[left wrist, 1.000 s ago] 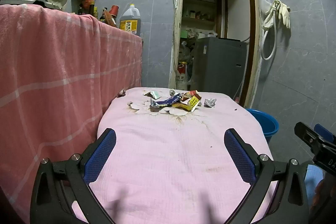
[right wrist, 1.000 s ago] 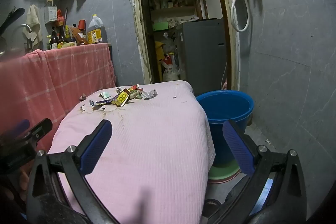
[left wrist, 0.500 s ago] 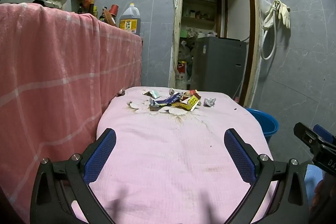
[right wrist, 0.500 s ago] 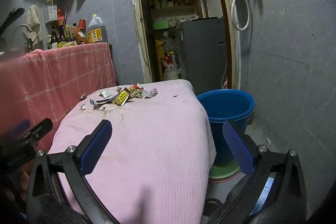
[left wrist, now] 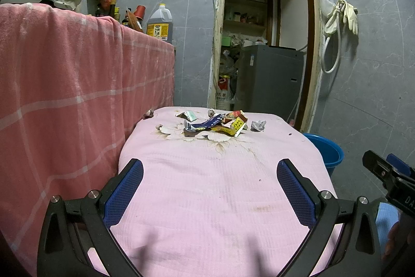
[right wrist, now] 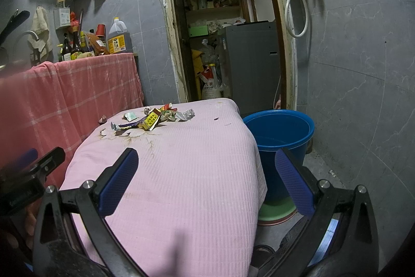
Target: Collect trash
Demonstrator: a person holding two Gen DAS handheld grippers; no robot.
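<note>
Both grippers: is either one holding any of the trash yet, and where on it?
Nothing is held. The left gripper and right gripper are open and empty above the pink cloth; the trash pile lies untouched at its far end.

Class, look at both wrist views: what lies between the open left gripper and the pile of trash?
Only bare pink cloth, stained in places, separates the left gripper from the trash pile; the left wrist view shows it best.

Pink ribbed table cover; red-pink checked cloth; blue bucket; yellow-blue wrappers
</note>
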